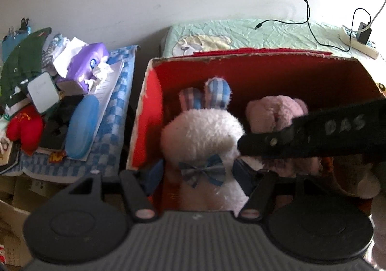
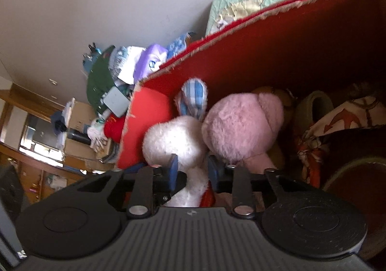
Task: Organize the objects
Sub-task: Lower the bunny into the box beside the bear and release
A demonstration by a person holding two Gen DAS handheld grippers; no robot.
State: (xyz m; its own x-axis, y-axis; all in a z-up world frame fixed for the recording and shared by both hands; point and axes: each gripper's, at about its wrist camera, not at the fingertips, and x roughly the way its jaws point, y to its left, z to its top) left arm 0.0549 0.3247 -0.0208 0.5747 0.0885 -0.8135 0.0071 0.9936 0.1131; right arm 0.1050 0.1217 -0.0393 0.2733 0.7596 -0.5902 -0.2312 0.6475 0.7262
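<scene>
Left wrist view: red box [image 1: 149, 111] fills the centre and right of the frame, open at the top.
Rabbit: white plush rabbit [image 1: 202, 136] sits upright in the box at lower centre, checked ears up, blue bow at its neck.
Left gripper: left gripper [image 1: 200, 174] straddles the rabbit's body, blue pads at either side of it; whether they press the plush I cannot tell.
Pink toy: pink plush [image 1: 270, 111] just right of the rabbit, touching it, partly behind the other gripper's black arm, which crosses from the right edge.
Left pile: purple tissue pack [image 1: 84, 66], blue case [image 1: 82, 126] and red toy [image 1: 24, 126] heaped on a checked cloth at left, outside the box.
Right wrist view: right gripper [image 2: 193, 169] has its jaws narrow, pinching the rabbit's neck between 2 blue pads at lower centre.
Beyond the box: green quilt [image 1: 265, 32] along the upper right, with a black cable [image 1: 311, 27] lying on it.
</scene>
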